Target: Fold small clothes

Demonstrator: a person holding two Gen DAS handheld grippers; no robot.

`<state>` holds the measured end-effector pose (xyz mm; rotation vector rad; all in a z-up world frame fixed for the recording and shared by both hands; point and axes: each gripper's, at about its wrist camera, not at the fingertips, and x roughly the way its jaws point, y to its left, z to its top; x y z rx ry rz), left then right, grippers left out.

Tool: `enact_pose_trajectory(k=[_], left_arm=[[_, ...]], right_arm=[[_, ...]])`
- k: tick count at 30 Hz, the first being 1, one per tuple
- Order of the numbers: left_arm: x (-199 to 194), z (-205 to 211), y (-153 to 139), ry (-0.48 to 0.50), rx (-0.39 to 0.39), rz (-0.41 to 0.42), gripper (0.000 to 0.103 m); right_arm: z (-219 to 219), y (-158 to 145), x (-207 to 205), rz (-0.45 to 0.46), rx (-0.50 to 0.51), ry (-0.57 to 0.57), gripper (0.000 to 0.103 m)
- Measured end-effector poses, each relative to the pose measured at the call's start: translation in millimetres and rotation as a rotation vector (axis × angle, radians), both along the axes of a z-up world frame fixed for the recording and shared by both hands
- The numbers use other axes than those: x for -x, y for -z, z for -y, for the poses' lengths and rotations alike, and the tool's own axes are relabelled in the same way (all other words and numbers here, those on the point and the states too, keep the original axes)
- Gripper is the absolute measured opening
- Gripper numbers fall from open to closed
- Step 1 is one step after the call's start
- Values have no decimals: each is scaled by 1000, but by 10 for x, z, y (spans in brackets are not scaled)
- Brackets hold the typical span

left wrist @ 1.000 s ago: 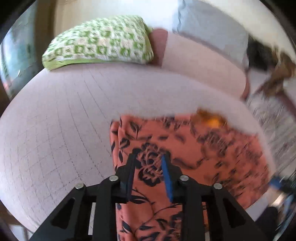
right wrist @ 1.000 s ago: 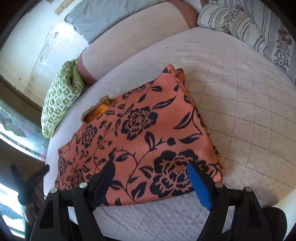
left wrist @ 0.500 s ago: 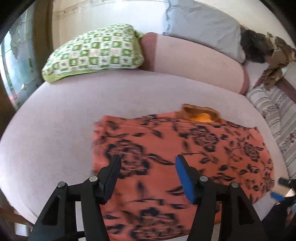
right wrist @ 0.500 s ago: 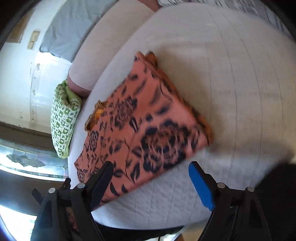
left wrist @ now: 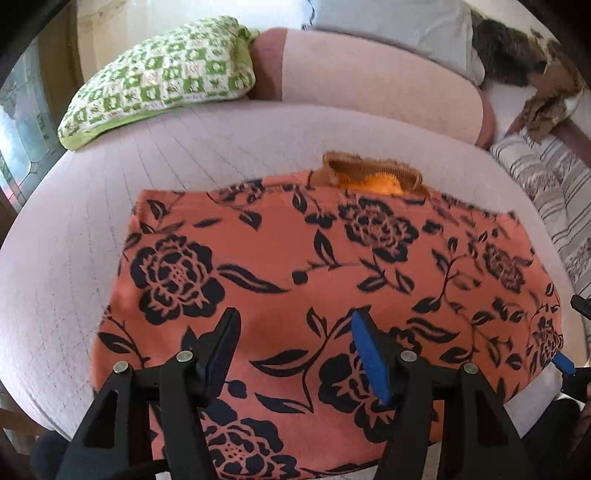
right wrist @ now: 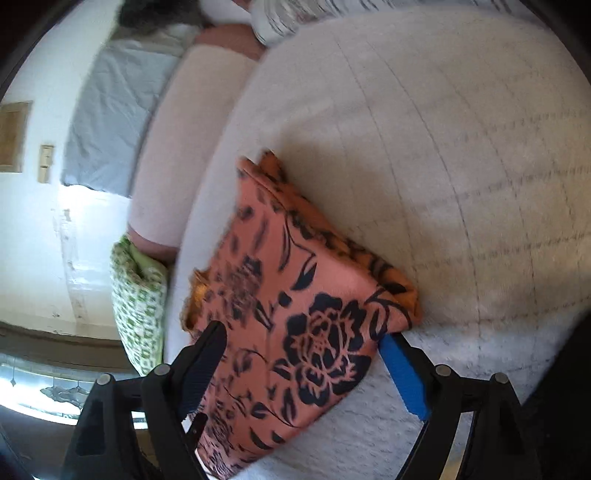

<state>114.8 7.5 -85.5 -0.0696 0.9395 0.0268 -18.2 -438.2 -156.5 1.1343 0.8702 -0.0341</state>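
An orange garment with a black flower print lies folded flat on a pale quilted bed. Its brown neck opening with an orange lining shows at the far edge. My left gripper is open and hovers over the garment's near middle, holding nothing. My right gripper is open around the garment's near right corner, seen tilted; the cloth lies between its black finger and blue pad. The right gripper's blue tip also shows in the left wrist view.
A green and white patterned pillow lies at the bed's far left. A pink bolster and a grey pillow run along the back. Striped bedding lies at the right. A window is at the left.
My left gripper opened wide and drew back, centring over the garment. My right gripper swung and tilted toward the garment's right corner, staying open.
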Motion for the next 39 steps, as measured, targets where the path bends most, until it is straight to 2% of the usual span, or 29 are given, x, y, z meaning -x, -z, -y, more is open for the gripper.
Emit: enact_pose_trajectory(k=[1,3,5,6,9,11,12,13,15,16,17,19,21,24,26,27,29,31,32,33,34,35,36,39], left_arm=[[9,-7,-22,-4,-2,10,70],[-10,12,7,-1,-17,11,73],[-68,35,136,0,-28,-42,73],[-91,46,215,0,-33,-71,73],[-47,96,216,12,-71,-45,73],[-29,83,161,9,-47,-42,73],[-10,63,125,4,-34,-30,73],[8,45,115,0,-28,-19,73],[-1,32,247,12,-43,-39,75],[3,46,315,43,-70,-35,77],[29,60,300,61,-89,-16,77],[85,-34,187,51,-19,-17,76],[251,-325,-37,-34,95,68,76],[582,-839,-288,-195,111,206,76],[772,-1199,-316,-294,119,245,76],[859,-1387,-289,-339,121,241,76],[1004,-1687,-198,-403,136,215,76],[1172,-1887,-132,-452,151,220,76],[1243,-1947,-99,-463,151,221,76],[1277,-1968,-74,-465,149,220,76],[1301,-1970,-55,-464,148,218,76],[1285,-1943,-28,-455,149,210,76],[1237,-1894,5,-437,155,195,76],[1099,-1640,102,-356,160,167,76]], right_arm=[[-14,-30,-17,15,14,-3,87],[-59,13,-91,-18,48,-29,87],[-64,133,-151,-69,46,-32,87],[-53,140,-151,-64,39,-21,87],[-56,114,-195,-64,64,-34,87],[-108,109,-268,-67,115,-69,81],[-149,80,-305,-73,158,-91,57],[-193,58,-361,-77,180,-120,21],[-188,40,-373,-88,190,-137,19],[-248,-66,-407,-74,232,-154,19],[-306,-165,-402,-50,265,-166,19],[-562,-568,-436,53,363,-226,19],[-892,-942,-480,154,433,-291,18],[-1695,-1504,-485,331,510,-459,14],[-2341,-1756,-411,444,545,-597,14],[-2704,-1797,-369,486,542,-681,14],[-3098,-1661,-291,507,539,-781,15],[-3171,-1401,-221,453,587,-797,16],[-3023,-1212,-177,402,561,-769,17],[-2829,-1069,-139,359,516,-732,28],[-2569,-918,-101,308,472,-677,58],[-2226,-769,-77,240,446,-592,76],[-1943,-684,-35,197,443,-514,86],[-975,-536,42,100,429,-288,86]])
